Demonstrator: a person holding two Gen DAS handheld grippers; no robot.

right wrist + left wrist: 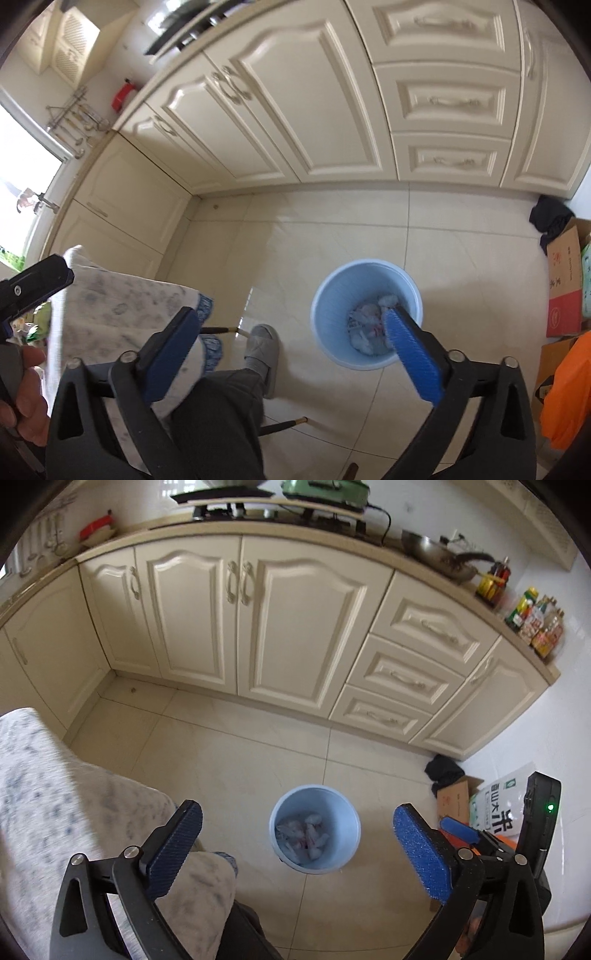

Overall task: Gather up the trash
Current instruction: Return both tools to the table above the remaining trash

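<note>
place: home kitchen | evidence: cream cabinets (255,627), stove (229,502), wok (439,555), sauce bottles (535,624)

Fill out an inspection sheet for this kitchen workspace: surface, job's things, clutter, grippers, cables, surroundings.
Surface: pale tiled floor, no loose trash seen on it.
Job's things: light blue bin upright on the floor, crumpled white and pinkish waste at its bottom.
Clutter: cardboard boxes, rice bag, dark cloth in the corner.
Grippers: left gripper open, empty; right gripper open, empty.
Cables: black cord from the green appliance on the counter.
Surroundings: cream cabinets, wok, sauce bottles, a slippered foot.
</note>
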